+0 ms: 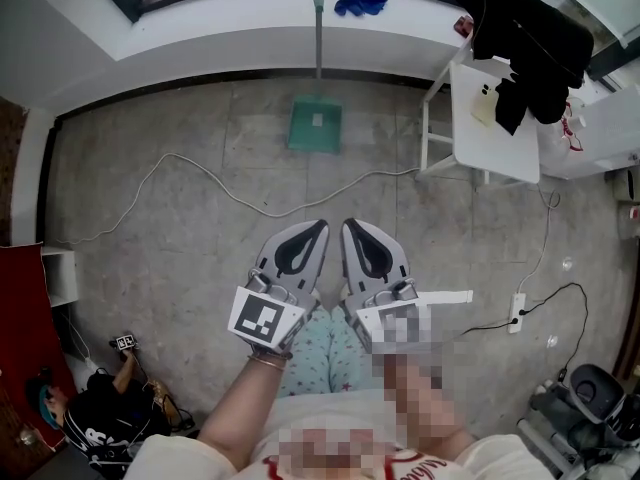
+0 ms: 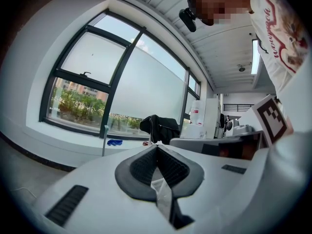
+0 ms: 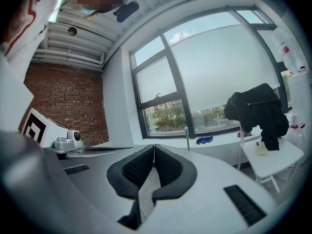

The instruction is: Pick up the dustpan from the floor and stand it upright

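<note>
A green dustpan (image 1: 315,125) rests on the concrete floor by the far wall. Its long handle (image 1: 318,28) rises and leans against the window sill. That handle also shows as a thin post in the left gripper view (image 2: 104,139) and in the right gripper view (image 3: 187,136). My left gripper (image 1: 322,226) and right gripper (image 1: 347,225) are held side by side close to my body, well short of the dustpan. Both point toward the window. The left gripper (image 2: 157,146) is shut with its pads together and empty. The right gripper (image 3: 154,146) is shut and empty too.
A white folding table (image 1: 490,128) with a black jacket (image 1: 530,38) stands right of the dustpan. A blue cloth (image 1: 360,4) lies on the sill. A white cable (image 1: 200,173) crosses the floor. A power strip (image 1: 517,312) sits at the right, bags at the lower left.
</note>
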Tool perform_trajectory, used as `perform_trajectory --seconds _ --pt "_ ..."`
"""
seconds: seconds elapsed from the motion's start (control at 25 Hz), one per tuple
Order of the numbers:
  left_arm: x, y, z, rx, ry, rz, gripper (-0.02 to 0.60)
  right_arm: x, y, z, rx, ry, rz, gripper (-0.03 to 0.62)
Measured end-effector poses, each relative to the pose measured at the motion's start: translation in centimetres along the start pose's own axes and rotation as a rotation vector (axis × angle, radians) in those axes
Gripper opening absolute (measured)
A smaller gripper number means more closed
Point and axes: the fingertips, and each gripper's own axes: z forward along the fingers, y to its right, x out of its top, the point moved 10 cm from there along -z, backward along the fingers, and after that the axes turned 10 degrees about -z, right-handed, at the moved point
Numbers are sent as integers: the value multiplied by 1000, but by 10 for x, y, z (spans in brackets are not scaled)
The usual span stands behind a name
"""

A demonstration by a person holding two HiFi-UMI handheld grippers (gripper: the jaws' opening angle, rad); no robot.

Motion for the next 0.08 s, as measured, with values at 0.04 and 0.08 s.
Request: perform_trajectory --seconds 0.04,0.08 --pt "0 -1 1 -2 1 0 18 -1 1 0 -2 -3 0 26" --pt "0 -2 2 -4 3 -1 19 -2 2 1 -4 -6 1 26"
